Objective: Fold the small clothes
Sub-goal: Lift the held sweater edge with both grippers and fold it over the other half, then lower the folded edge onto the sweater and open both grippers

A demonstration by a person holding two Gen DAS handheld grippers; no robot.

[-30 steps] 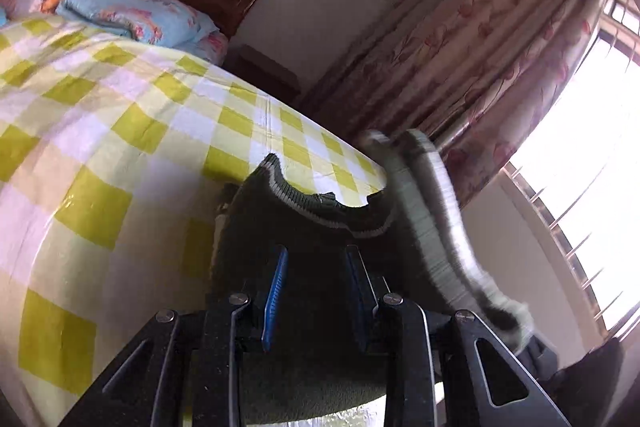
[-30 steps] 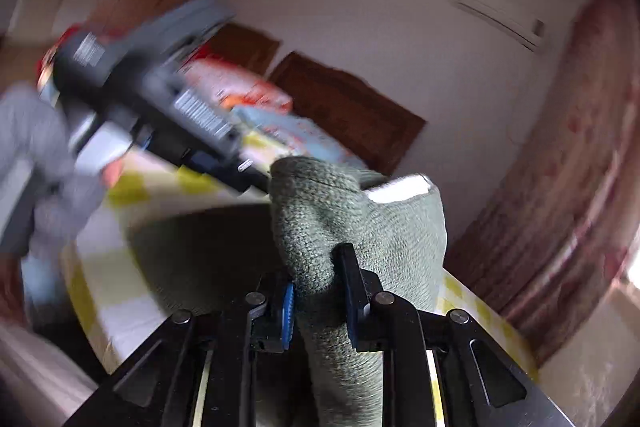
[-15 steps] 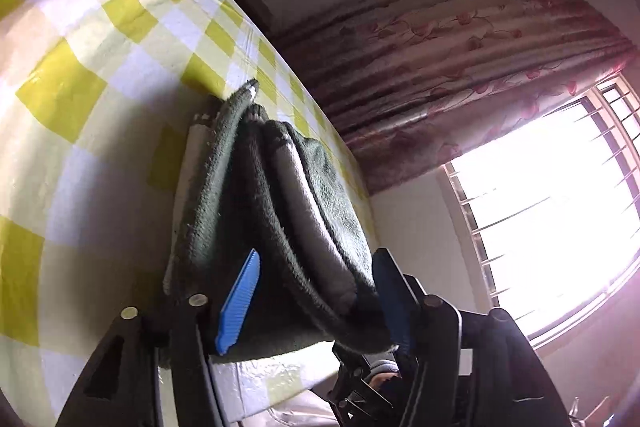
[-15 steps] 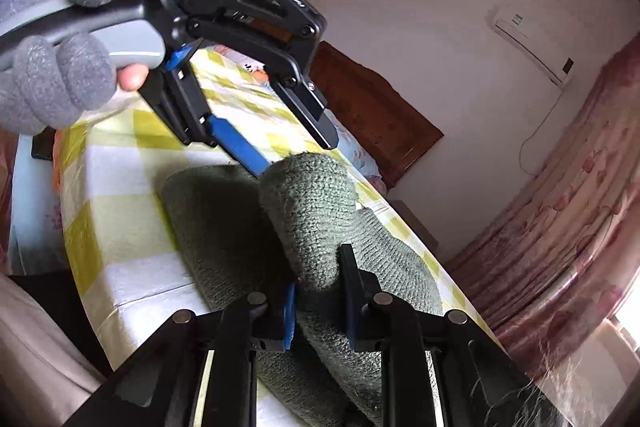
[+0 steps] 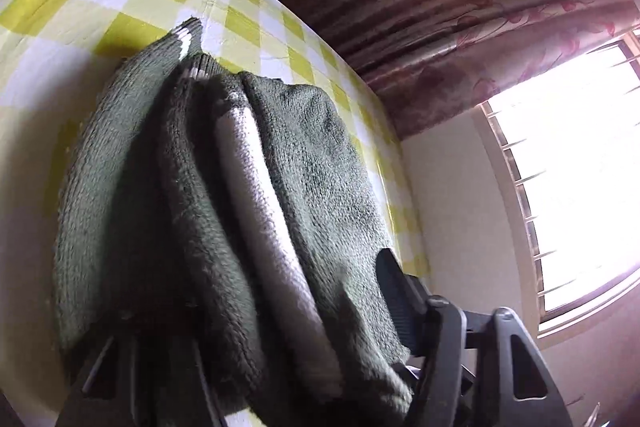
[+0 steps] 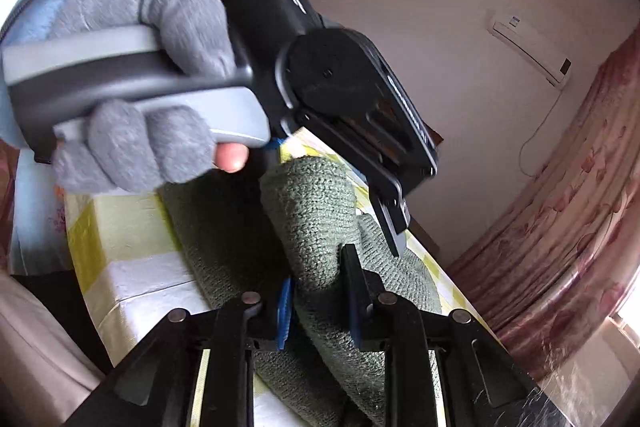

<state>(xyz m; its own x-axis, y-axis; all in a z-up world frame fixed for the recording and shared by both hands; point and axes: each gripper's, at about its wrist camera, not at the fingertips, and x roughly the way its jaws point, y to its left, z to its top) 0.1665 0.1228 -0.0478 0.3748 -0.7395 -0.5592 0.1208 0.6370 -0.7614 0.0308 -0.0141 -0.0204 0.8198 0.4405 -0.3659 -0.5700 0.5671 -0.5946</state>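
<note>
Bunching fuzzy green knit garment [image 5: 304, 163]

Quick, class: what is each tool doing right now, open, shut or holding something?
Left tool: open, its fingers astride the folded dark green knitted garment.
Right tool: shut on a raised fold of the same garment.

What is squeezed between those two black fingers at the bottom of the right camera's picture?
A raised fold of the green knitted garment sits pinched between the fingers of the right hand-held gripper; the right wrist view shows it, above the yellow checked bedsheet.
</note>
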